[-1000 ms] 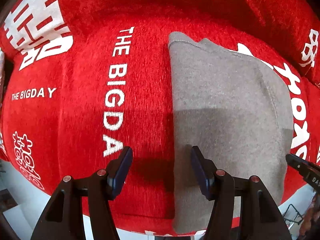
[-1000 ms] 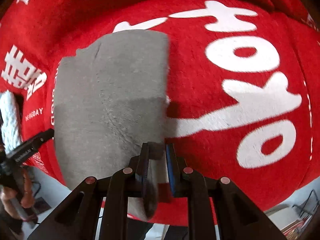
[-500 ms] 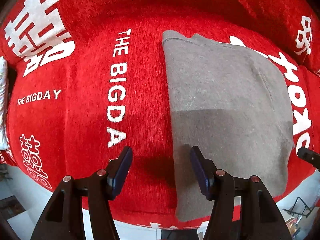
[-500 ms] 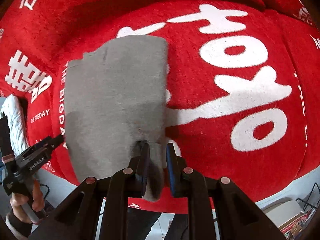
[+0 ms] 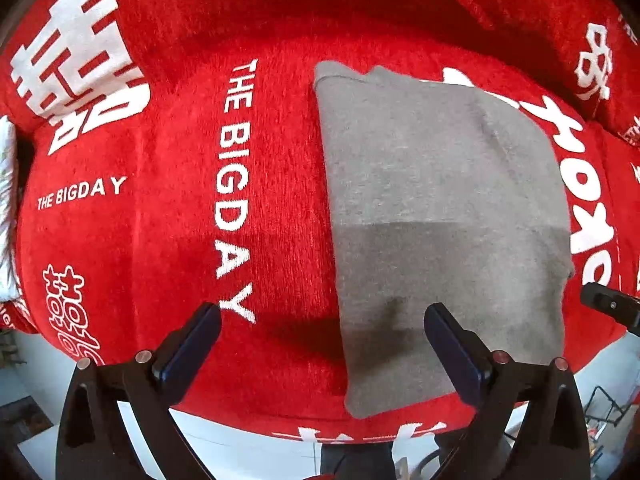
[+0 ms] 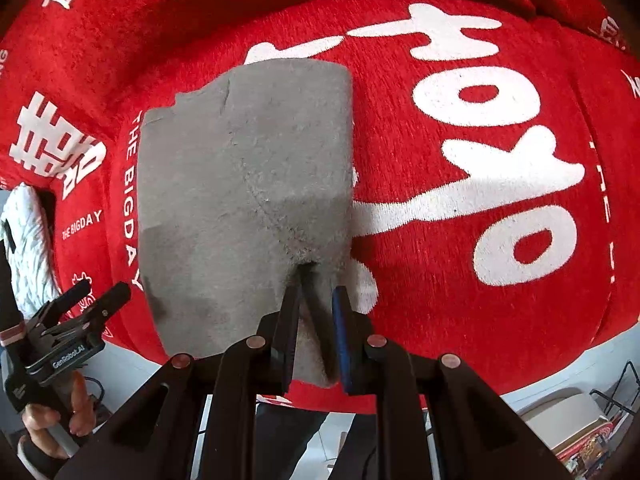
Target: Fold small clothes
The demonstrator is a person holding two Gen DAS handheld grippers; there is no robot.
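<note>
Mid-fold: grey garment (image 5: 440, 208) flat on red blanket (image 5: 168, 240), near 5 o'clock corner pinched in right claw (image 6: 316, 320), left claw (image 5: 320, 332) just spread wide and empty (straddling the left edge), next needing regrip there.

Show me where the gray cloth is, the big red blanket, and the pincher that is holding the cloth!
gray cloth (image 5: 440, 184): left wrist view, middle of its flat top.
red blanket (image 5: 280, 240): left wrist view, bare patch beside the white letters.
right gripper (image 6: 316, 300): right wrist view, between its fingertips, pinching the cloth's near corner.
</note>
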